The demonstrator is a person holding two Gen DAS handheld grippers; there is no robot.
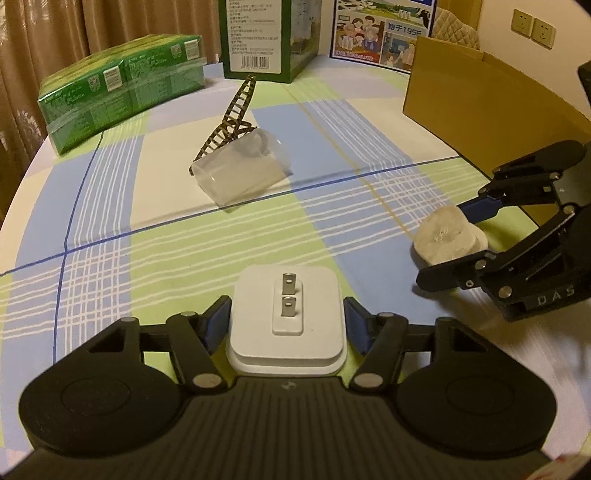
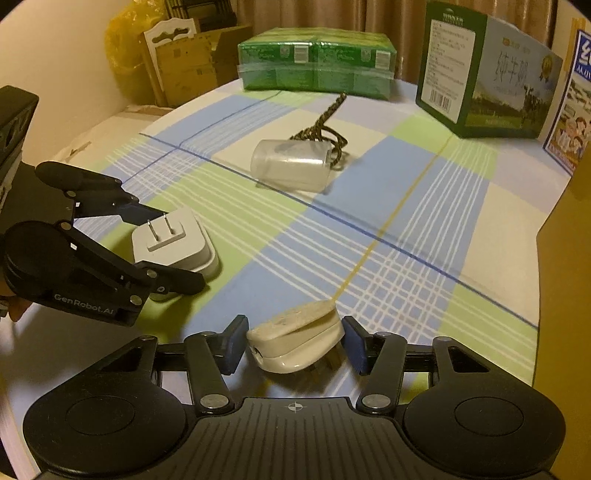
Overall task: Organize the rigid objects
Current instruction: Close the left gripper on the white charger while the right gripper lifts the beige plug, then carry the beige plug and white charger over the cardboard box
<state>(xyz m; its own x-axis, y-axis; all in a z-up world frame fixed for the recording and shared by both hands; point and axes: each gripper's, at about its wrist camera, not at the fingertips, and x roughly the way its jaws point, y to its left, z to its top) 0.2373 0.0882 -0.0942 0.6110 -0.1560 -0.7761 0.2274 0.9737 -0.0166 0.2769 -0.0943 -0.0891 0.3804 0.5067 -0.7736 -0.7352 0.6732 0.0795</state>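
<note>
- Left gripper (image 1: 287, 319): jaws straddle a white charger (image 1: 286, 321) lying on the table (image 1: 369, 147), its two flat prongs pointing up. Blue pads sit just beside both its flanks; whether they actually press on it, I cannot tell.
- Right gripper (image 2: 293, 343): jaws set either side of a worn cream plug adapter (image 2: 295, 341) resting on the checked cloth. The right pad looks to be touching it; a narrow gap shows at the left pad. No firm grip visible.
- The charger and the adapter lie near the table's front edge, well apart from each other.
- Mid-table: clear plastic cup (image 1: 242, 170) on its side, with a braided dark-and-gold cord (image 1: 234, 110) touching it from behind.
- Back of table: green shrink-wrapped pack (image 1: 122, 88), dark green carton (image 1: 269, 37), illustrated box (image 1: 380, 33).
- Right side: brown cardboard box (image 1: 480, 96).
</note>
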